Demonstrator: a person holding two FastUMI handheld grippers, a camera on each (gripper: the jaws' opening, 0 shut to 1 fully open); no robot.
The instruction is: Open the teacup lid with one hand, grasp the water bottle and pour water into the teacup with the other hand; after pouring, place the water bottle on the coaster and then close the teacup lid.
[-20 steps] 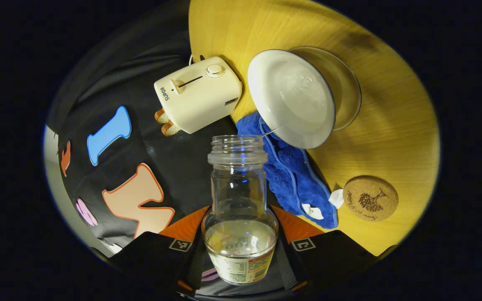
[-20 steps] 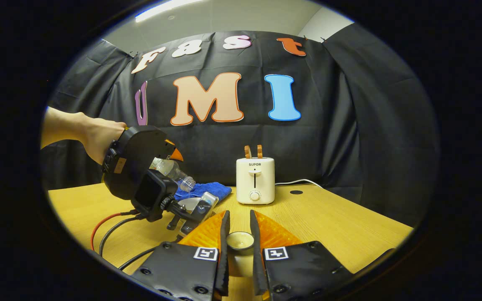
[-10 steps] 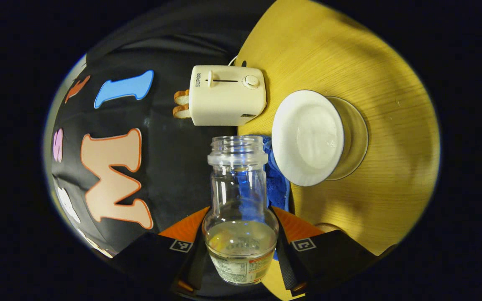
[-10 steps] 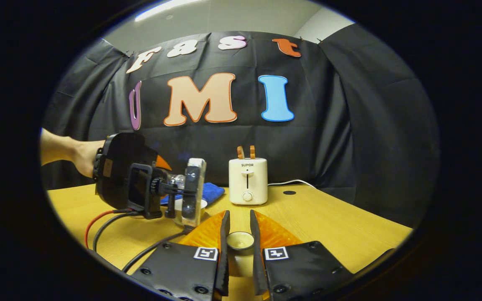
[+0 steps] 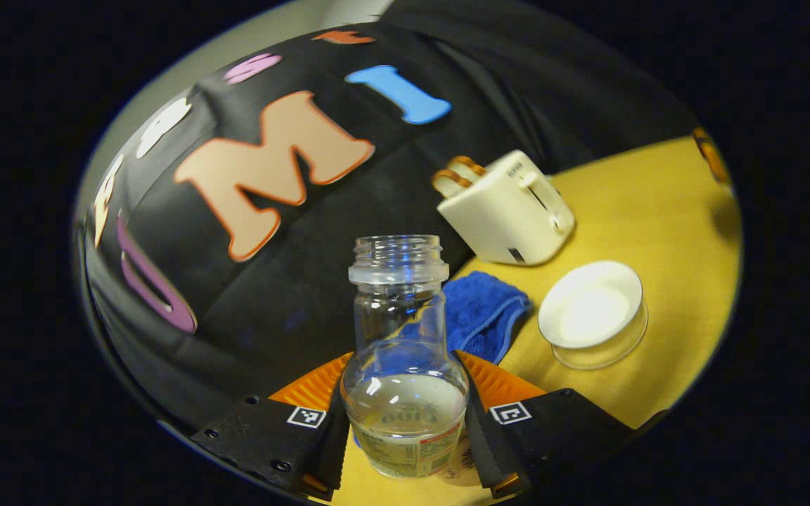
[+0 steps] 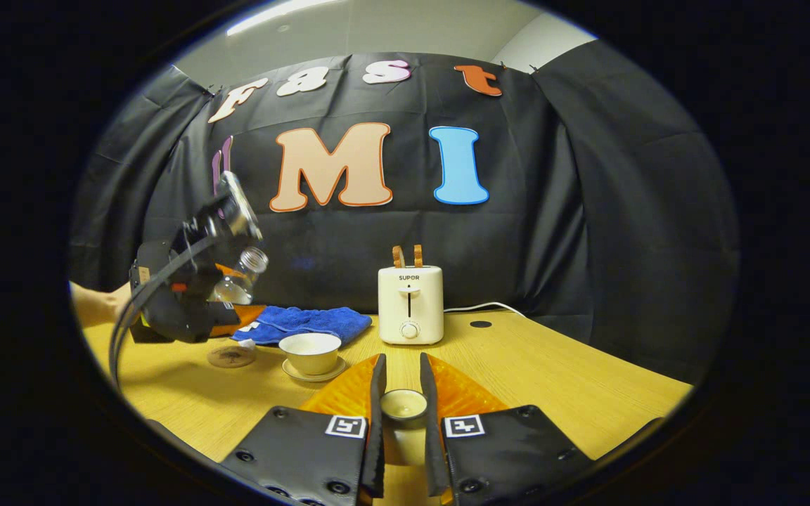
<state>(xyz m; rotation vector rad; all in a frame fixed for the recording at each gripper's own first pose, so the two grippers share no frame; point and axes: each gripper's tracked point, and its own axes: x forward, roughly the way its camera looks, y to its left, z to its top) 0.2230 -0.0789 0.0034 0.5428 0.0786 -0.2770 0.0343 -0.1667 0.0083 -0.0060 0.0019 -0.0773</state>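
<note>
While clamped in left claw (image 5: 403,414), water bottle (image 5: 400,351) tilts mouth-up.

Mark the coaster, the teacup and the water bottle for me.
coaster (image 6: 230,357), right gripper view, its flat top.
teacup (image 6: 312,352), right gripper view, its outer wall.
water bottle (image 5: 401,309), left gripper view, its clear neck.

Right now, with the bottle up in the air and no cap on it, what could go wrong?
The water bottle is open-topped, tilted and still holds water, so it might spill onto the table on its way to the coaster. The coaster is small and close to the teacup, so the bottle could land off-centre or bump the cup. The right gripper holds the lid by its knob; it might slip.
</note>
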